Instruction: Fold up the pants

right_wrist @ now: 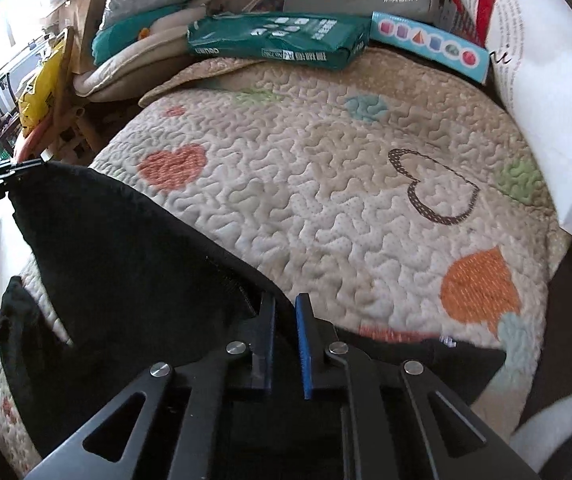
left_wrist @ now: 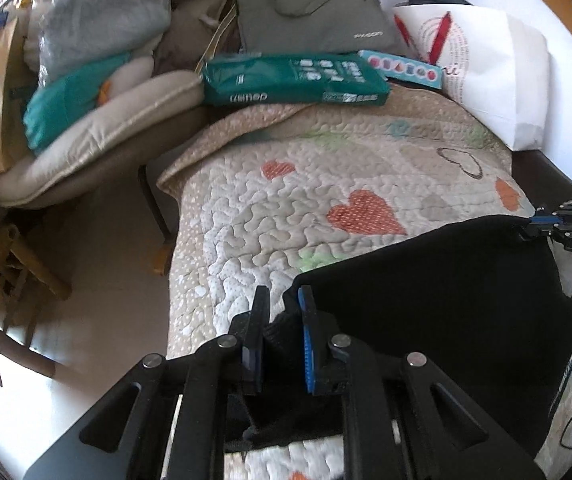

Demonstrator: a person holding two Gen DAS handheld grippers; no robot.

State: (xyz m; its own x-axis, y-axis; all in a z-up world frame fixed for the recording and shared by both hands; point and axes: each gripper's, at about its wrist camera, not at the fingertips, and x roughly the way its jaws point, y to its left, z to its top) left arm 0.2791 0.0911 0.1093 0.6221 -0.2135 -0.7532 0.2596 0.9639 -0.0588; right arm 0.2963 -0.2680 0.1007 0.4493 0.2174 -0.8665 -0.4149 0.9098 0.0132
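Black pants [left_wrist: 425, 280] [right_wrist: 126, 260] hang lifted over a quilted bedspread with hearts [left_wrist: 286, 208] [right_wrist: 325, 200]. My left gripper [left_wrist: 284, 300] is shut on one corner of the pants' top edge, with dark cloth bunched between its fingers. My right gripper [right_wrist: 285, 304] is shut on the other corner, and the cloth runs off to both sides of its fingers. The edge is stretched between them. Each view shows the other gripper at the far corner: the right gripper [left_wrist: 525, 228] at the right rim, the left gripper [right_wrist: 42, 164] at the left rim.
At the far end of the bed lie a green package [left_wrist: 293, 80] [right_wrist: 278, 40], a blue box [left_wrist: 401, 68] [right_wrist: 429, 44], a grey laptop bag [left_wrist: 313, 16] and a white paper bag [left_wrist: 497, 72] [right_wrist: 545, 100]. A cushioned chair [left_wrist: 106, 120] with clutter stands left of the bed.
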